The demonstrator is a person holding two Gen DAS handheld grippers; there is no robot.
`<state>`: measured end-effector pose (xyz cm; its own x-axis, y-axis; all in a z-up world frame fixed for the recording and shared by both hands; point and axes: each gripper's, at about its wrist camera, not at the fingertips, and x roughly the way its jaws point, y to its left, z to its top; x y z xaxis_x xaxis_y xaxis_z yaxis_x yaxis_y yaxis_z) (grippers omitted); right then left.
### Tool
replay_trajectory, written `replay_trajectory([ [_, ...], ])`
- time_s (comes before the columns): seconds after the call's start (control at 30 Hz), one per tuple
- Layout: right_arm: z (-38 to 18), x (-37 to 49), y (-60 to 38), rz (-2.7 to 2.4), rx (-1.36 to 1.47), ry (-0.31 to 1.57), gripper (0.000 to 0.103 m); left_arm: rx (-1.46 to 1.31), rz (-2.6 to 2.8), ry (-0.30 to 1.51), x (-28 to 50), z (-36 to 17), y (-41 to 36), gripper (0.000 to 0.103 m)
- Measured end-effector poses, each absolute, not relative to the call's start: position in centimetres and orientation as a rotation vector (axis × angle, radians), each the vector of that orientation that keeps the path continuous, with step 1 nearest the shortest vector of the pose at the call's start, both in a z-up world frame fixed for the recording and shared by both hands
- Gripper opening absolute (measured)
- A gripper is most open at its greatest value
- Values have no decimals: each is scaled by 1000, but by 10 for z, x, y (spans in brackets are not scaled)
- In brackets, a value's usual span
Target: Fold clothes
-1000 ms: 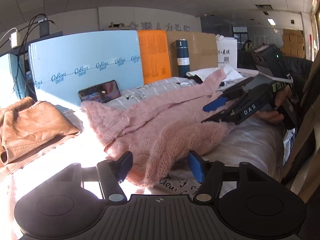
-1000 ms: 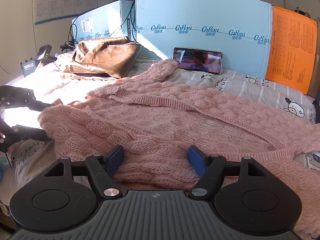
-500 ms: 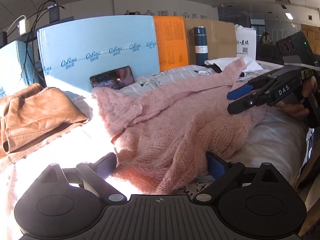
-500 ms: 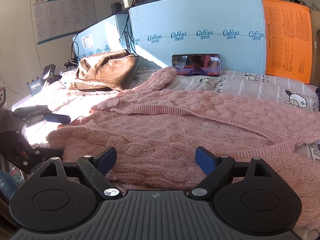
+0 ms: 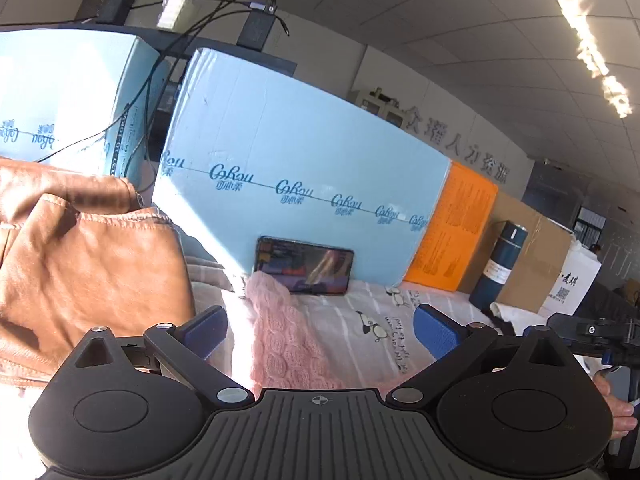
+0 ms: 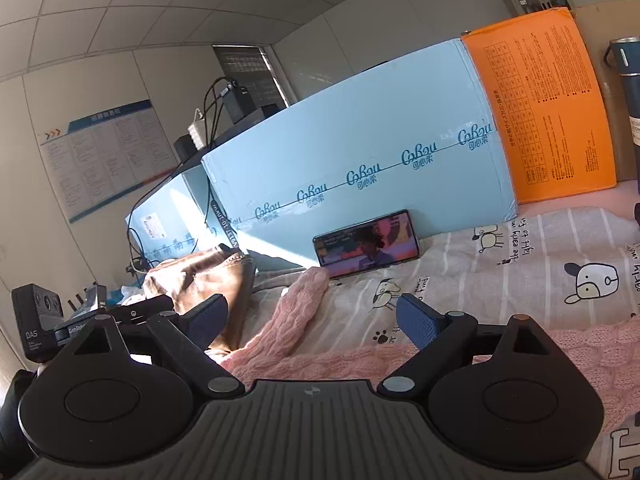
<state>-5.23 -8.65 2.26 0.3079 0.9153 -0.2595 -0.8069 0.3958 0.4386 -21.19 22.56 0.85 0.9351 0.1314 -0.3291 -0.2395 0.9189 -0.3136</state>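
Left wrist view: both grippers, left gripper (image 5: 320,330) and right gripper (image 6: 312,320), opening, gripping nothing; pink sweater (image 5: 286,336) ahead between jaws. Likely between folds; next needs a fresh grasp.

**Gripper and Hand Pose**

Left gripper (image 5: 320,330): the two blue-padded fingers (image 5: 436,330) are spread wide, and the jaws are opening. The pads press on nothing; there is open space between them. The unit is rolled, so the scene beyond it appears tilted, and it points slightly below level.

Right gripper (image 6: 312,320): the blue-padded fingers (image 6: 418,326) are likewise spread, jaws opening, with no contact on either pad. This unit is also rolled and points slightly downward.

Each gripper appears at the edge of the other's wrist view. In the left wrist view, the person's right hand (image 5: 618,408) shows at the lower right edge, wrapped on the handle of the right gripper.
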Motion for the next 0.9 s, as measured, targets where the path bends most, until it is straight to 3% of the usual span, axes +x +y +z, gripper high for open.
replay_trajectory([
  [0.17, -18, -32, -96, 1085, 295, 572, 91, -380, 190, 449, -140, -13, 255, 101],
  [0.37, -25, -25, -96, 1029, 319, 622, 91, -264, 246, 572, -76, -35, 273, 96],
  [0.4, -25, -25, -96, 1027, 319, 620, 91, -225, 243, 589, -71, -39, 271, 84],
  [0.43, -25, -25, -96, 1025, 319, 618, 91, -190, 222, 610, -67, -43, 268, 45],
  [0.47, -25, -24, -96, 1024, 319, 622, 91, -161, 194, 631, -64, -46, 266, 25],
  [0.5, -26, -24, -96, 1024, 318, 627, 91, -154, 177, 631, -64, -48, 265, 15],
  [0.53, -26, -23, -95, 1021, 317, 631, 91, -150, 167, 613, -68, -47, 263, 11],
  [0.9, -29, -21, -96, 1011, 333, 649, 91, -103, -5, 314, -161, 9, 185, 10],
])
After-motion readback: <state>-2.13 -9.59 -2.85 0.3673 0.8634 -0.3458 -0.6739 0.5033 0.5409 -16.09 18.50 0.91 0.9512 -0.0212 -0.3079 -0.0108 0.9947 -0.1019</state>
